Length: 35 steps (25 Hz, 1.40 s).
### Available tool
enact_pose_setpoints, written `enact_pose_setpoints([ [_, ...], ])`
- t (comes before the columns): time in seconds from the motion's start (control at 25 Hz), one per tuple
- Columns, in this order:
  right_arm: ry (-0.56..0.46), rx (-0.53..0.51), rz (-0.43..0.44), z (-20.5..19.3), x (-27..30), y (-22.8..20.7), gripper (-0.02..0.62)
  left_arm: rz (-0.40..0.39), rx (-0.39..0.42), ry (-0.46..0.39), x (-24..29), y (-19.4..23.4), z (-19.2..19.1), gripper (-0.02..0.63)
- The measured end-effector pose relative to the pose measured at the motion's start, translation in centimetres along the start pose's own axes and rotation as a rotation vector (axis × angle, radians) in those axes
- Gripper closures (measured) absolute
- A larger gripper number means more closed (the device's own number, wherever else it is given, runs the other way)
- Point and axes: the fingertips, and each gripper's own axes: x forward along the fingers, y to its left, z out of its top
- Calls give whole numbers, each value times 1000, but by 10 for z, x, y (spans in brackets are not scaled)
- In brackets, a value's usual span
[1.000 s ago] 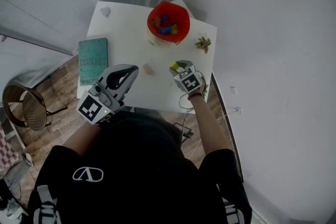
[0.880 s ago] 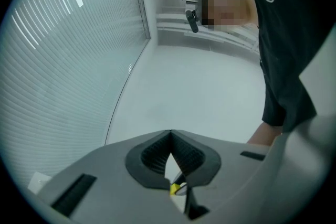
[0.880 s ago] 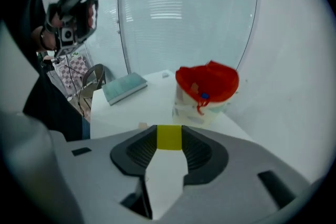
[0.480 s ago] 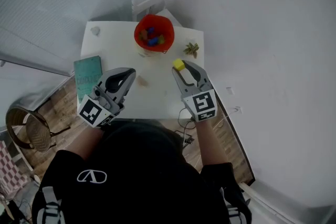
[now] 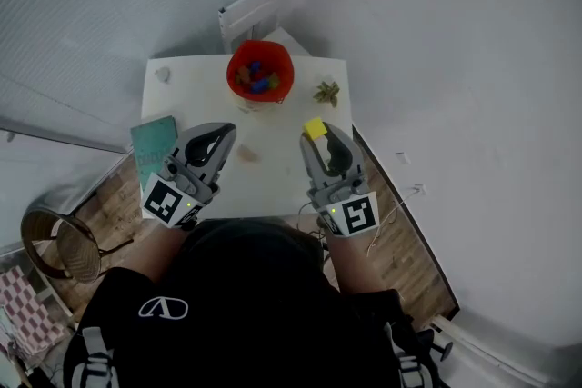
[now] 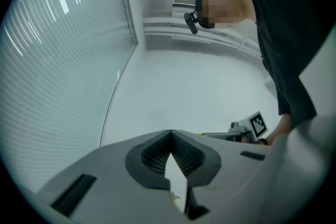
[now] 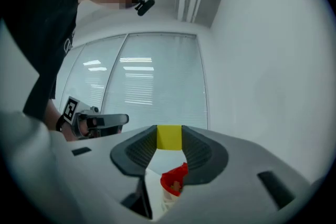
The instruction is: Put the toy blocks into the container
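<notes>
tool gripping yellow block, red container (beyond)

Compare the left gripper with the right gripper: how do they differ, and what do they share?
The left gripper is shut and empty; the right gripper clamps a yellow block. In the head view the left gripper shows beside the teal book, the right gripper nearer the small plant. Both point toward the red container.

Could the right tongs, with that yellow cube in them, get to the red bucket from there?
Probably yes. The right tongs grip the yellow toy cube above the white table, and nothing stands between them and the open red plastic bucket; the left tongs are off to one side.
</notes>
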Motion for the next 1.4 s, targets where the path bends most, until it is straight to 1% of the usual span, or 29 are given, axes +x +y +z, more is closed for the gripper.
enact_pose_setpoints([
  [0.16,-56,32,-21,4,-6,3,448,1,-8,-9,1,0,1,601],
  [0.6,-49,55,-24,-9,10,-12,448,20,-13,-10,-3,3,1,601],
  [0.8,-53,25,-3,-10,51,-7,448,53,-17,-19,-25,20,9,601],
  [1.0,-56,17,19,-25,87,-30,448,85,-12,-16,-19,19,1,601],
  [1.24,-54,2,37,-35,140,-35,448,127,-5,-11,-36,31,5,601],
  [1.4,-39,15,32,-48,163,-45,448,150,1,-8,-39,34,3,601],
])
